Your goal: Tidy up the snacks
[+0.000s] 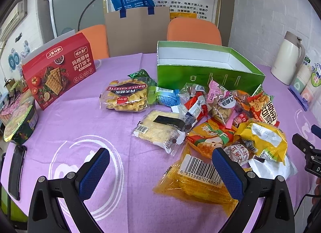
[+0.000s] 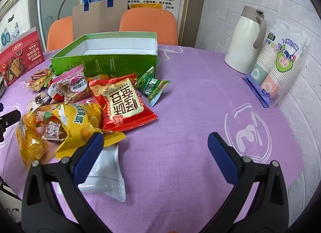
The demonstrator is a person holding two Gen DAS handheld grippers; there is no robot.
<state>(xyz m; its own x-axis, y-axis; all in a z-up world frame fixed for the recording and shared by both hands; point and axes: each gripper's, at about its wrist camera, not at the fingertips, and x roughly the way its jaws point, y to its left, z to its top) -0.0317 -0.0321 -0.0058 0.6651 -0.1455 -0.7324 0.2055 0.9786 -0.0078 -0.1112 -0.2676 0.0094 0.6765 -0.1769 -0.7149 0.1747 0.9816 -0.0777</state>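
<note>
Both grippers, left (image 1: 160, 160) and right (image 2: 155, 144), spread wide, holding nothing. Snacks (image 1: 220, 116) piled before empty green box (image 1: 202, 66). I'd pinch one packet edge, lift clear, avoid dragging neighbours.

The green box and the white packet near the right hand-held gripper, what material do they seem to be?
Green box: probably printed cardboard, with thin stiff walls and a plain white inside. White packet: likely glossy plastic film, with shiny highlights, wrinkles and a crimped edge.

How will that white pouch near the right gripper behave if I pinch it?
The white pouch looks glossy, so probably slippery. It seems puffed and soft, likely light and yielding. Lying flat, it should slide on the purple tablecloth, not roll.
</note>
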